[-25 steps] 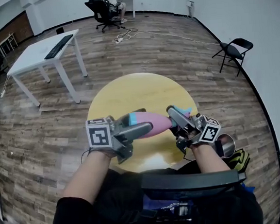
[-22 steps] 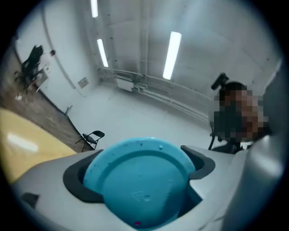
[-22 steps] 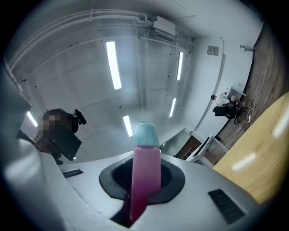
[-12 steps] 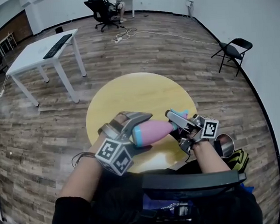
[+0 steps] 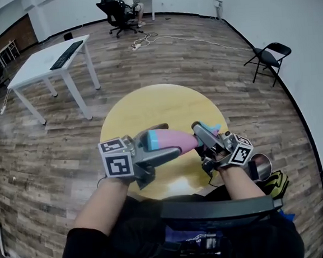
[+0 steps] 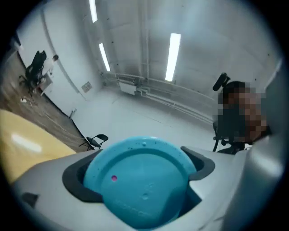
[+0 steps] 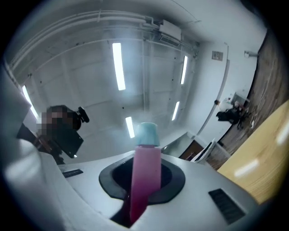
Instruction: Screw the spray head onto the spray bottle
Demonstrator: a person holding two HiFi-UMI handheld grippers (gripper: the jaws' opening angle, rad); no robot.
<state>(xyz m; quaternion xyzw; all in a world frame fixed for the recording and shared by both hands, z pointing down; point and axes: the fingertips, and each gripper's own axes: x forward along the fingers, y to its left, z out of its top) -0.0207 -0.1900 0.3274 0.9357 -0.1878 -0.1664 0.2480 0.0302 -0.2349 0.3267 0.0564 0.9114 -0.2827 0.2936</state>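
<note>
Left gripper [image 5: 165, 139] is clamping the pink plastic spray bottle with teal base [image 5: 179, 138] sideways over the round yellow table [image 5: 159, 106]. Right gripper [image 5: 203, 137] is pinching the pink-and-teal spray head [image 5: 212, 128] at its neck.

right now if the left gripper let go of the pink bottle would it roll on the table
Probably: the spray bottle is round, its blue base a full circle, and it lies sideways above the table. It tapers toward the neck, so likely a curved roll. It looks like smooth plastic, so possibly slippery in the left gripper.
</note>
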